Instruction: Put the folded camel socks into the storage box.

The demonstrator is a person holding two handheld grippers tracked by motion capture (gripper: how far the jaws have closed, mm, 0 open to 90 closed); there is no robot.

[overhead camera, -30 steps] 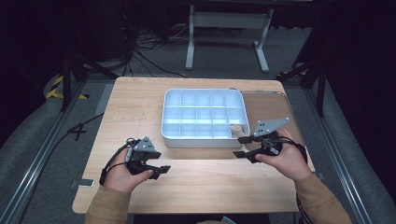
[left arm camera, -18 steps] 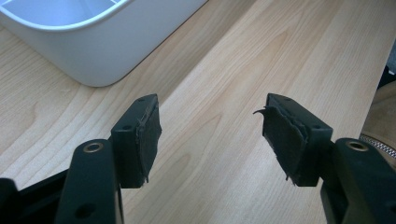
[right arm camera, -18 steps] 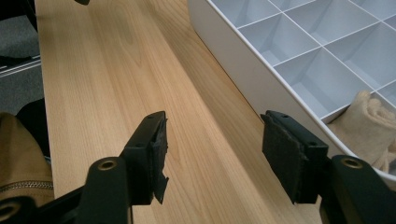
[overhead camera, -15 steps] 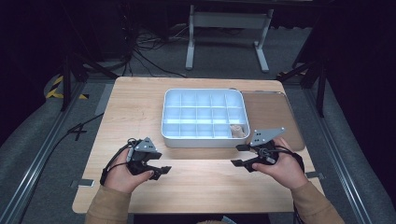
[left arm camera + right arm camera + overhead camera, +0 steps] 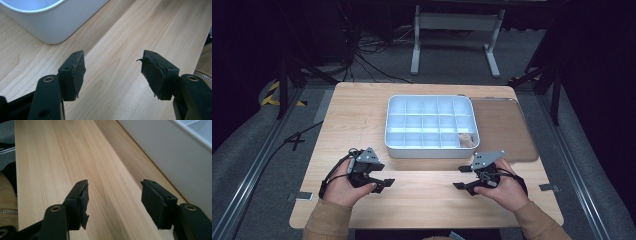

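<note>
right gripper (image 5: pixel 464 178): jaws just opened wide, empty; park low near tray (image 5: pixel 432 151)
left gripper (image 5: pixel 384 181): open, empty; keep resting on table (image 5: pixel 422 200)

A pale wooden table (image 5: pixel 362 120) carries a white tray (image 5: pixel 430 150) of square compartments, set a little right of centre toward the far edge. Just beside the tray's right wall lies a flat brown board (image 5: pixel 504 127), reaching the table's right edge. A small tan piece (image 5: pixel 466 140) sits in the tray's near right compartment, while the table's near half is bare wood.
</note>
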